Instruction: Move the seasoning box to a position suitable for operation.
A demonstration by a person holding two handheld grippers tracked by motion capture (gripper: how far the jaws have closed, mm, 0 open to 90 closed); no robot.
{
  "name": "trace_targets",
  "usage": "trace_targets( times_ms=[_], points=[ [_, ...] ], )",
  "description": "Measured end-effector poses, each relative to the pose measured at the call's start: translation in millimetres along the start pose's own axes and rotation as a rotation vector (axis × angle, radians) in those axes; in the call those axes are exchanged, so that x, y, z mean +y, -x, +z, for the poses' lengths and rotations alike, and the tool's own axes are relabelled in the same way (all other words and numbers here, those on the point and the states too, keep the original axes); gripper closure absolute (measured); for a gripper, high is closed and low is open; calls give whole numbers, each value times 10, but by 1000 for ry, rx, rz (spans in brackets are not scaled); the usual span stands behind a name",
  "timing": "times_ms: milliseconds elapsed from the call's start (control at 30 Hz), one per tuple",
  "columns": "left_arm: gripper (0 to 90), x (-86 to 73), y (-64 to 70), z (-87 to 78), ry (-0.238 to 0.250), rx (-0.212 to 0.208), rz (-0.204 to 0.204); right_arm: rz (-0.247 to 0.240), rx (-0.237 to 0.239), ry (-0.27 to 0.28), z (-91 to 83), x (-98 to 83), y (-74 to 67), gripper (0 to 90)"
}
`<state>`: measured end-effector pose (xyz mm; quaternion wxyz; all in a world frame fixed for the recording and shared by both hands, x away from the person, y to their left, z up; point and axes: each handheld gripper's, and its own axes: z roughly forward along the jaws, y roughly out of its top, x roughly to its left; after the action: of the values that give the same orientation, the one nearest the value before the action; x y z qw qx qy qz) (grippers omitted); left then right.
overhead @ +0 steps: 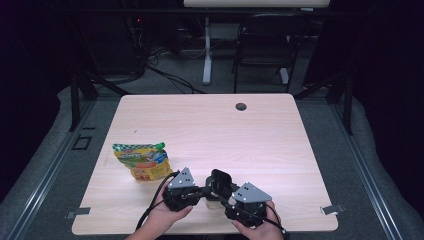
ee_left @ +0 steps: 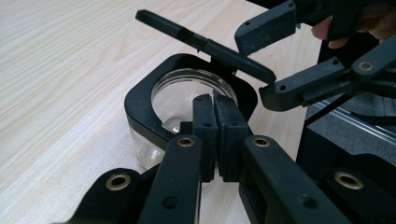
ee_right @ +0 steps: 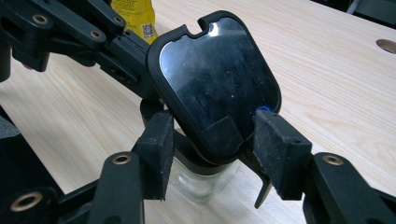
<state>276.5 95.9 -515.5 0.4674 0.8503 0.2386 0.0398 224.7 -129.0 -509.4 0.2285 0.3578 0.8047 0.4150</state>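
Near edge of the counter (overhead: 210, 120): both hands hold grippers over a clear glass jar (ee_left: 187, 100) with a black collar. Left gripper (ee_left: 214, 135) fingers pinched together on the collar's near rim. Right gripper (ee_right: 212, 140) fingers parted, flanking the hinged black lid (ee_right: 217, 79), which stands raised. Farther left, a yellow-green snack pouch (overhead: 142, 161) lies flat.

The left gripper (ee_left: 215, 135) has its jaws closed on the black rim of a glass jar (ee_left: 187, 100), whose hinged lid (ee_left: 205, 44) is raised.
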Motion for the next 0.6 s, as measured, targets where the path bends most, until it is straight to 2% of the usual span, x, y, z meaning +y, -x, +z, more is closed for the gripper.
trace_targets(
  times_ms=[133, 600],
  points=[
    [880, -13, -10, 17, -14, 6, 4, 10, 2, 8, -3, -2, 5, 485],
    [884, -22, -18, 15, -10, 0, -7, 36, 1, 15, -64, -3, 42, 489]
  ],
)
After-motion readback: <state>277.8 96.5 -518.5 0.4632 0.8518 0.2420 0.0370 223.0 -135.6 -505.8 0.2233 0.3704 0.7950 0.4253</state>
